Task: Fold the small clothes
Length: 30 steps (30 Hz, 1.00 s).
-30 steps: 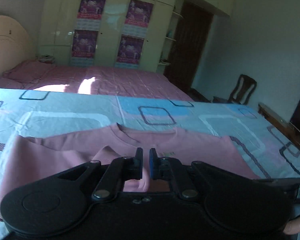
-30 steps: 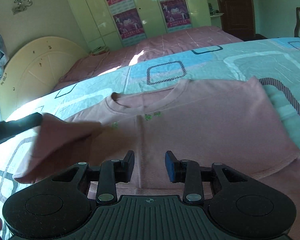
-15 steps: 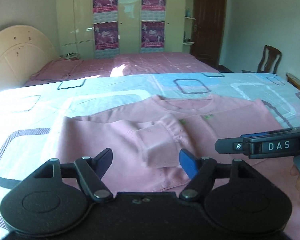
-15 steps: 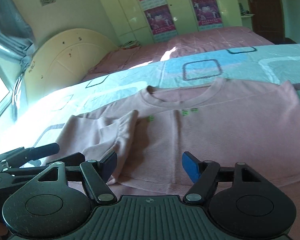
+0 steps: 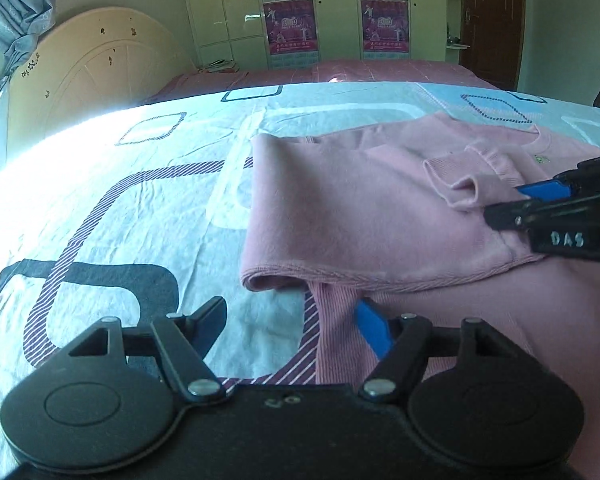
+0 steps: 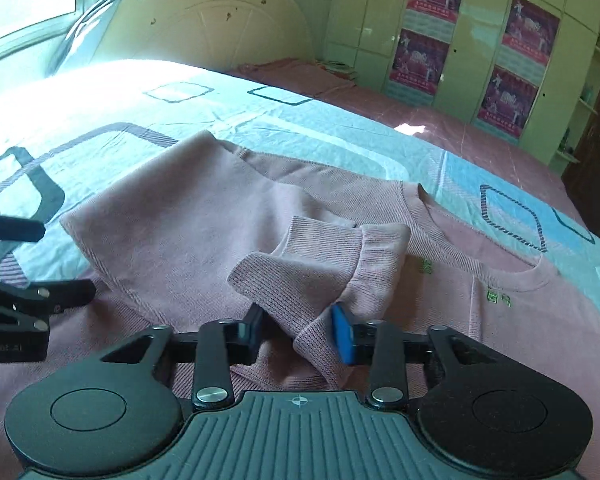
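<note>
Sleeve cuff (image 6: pixel 320 276) now lies folded onto pink sweater (image 6: pixel 188 216); right gripper (image 6: pixel 296 330) fingers closing round it, left gripper (image 5: pixel 290 322) dropped to the hem w/ fingers spread, closing slightly.

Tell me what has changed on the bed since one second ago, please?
The left claw let go of the sleeve cuff, opened and dropped to the pink sweater hem, jaws now narrowing slightly. The right claw moved left and is closing on that cuff. The sweater body stayed flat on the bedsheet.
</note>
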{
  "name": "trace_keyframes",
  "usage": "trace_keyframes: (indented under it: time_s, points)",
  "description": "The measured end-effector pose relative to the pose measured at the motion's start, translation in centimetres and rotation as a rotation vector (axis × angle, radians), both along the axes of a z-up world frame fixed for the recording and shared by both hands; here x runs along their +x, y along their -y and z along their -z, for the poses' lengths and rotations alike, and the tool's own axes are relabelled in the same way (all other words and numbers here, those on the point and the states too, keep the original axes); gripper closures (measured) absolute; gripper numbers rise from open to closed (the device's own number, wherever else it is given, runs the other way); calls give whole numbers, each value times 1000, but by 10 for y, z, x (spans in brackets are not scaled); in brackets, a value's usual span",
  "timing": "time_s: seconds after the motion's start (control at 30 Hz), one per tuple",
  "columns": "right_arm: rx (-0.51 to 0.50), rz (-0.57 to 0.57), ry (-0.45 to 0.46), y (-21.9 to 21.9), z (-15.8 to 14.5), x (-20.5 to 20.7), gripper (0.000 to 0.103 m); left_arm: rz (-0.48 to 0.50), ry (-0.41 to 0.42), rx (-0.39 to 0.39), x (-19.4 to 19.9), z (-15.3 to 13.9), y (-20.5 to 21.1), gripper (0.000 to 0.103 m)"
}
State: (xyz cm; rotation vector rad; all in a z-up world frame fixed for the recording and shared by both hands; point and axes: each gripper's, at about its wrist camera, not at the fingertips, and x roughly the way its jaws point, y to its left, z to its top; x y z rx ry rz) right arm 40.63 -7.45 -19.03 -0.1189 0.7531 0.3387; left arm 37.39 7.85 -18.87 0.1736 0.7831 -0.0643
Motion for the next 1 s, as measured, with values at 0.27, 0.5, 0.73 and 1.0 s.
trace_keyframes:
  time_s: [0.27,0.5,0.73,1.0]
  points:
    - [332,275,39,97,-51,-3,95,-35,61,17,16,8,4,52]
    - [414,523,-111,181,-20,-24,97,13,65,37,13,12,17,89]
    - [488,648,-166,227,-7,-44,92,33,5,-20,11,2,5,84]
    - [512,613,-126,243,-11,-34,49,-61,19,-132,16,-27,-22,48]
